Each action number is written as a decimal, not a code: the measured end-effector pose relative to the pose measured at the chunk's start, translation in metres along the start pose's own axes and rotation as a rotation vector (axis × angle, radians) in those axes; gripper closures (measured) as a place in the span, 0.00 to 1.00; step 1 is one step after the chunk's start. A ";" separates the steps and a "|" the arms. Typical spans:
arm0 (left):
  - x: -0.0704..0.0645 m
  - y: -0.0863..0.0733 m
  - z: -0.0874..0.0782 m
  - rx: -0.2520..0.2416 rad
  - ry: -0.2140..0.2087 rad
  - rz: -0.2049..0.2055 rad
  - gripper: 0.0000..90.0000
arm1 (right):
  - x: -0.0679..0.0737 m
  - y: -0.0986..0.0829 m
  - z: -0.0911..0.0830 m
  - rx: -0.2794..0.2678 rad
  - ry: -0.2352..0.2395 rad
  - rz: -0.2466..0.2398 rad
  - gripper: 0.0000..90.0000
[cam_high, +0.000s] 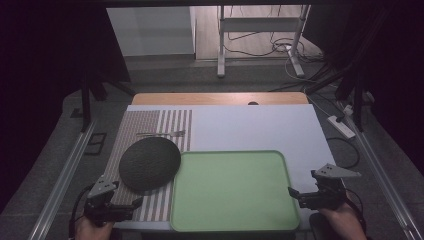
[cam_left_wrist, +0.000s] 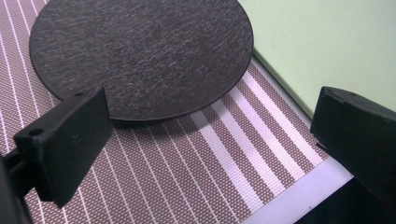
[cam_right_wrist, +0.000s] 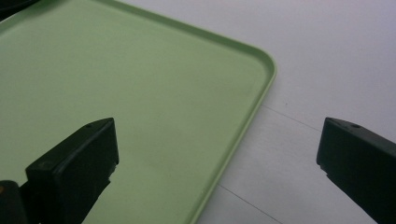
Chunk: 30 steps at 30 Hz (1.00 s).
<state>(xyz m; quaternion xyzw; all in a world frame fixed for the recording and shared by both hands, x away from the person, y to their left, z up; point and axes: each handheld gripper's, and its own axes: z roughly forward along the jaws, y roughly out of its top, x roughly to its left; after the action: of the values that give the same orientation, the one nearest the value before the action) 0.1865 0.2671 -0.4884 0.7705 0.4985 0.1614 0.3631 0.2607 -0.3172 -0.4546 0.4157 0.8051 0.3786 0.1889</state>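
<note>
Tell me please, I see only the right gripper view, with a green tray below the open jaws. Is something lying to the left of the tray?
Observer: Yes, a dark round plate lies on a striped placemat, right beside the tray.
Operator: Any cutlery there?
Observer: A fork lies on the placemat, beyond the plate.
Operator: And the left hand-held gripper?
Observer: It is open, above the placemat's near part, facing the plate.
</note>
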 end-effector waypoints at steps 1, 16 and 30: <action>0.000 0.000 0.000 0.003 -0.004 -0.001 0.00 | 0.000 0.000 0.000 -0.002 0.003 0.001 0.00; 0.001 0.001 0.003 0.027 -0.035 0.007 0.00 | 0.000 0.000 -0.002 -0.050 -0.001 -0.015 0.00; 0.003 0.003 0.004 0.019 -0.059 -0.002 0.00 | -0.001 0.000 -0.002 -0.067 -0.008 -0.028 0.00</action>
<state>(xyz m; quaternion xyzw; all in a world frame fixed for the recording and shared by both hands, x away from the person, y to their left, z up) 0.1921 0.2674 -0.4890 0.7777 0.4901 0.1335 0.3702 0.2601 -0.3192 -0.4533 0.3995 0.7969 0.4010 0.2111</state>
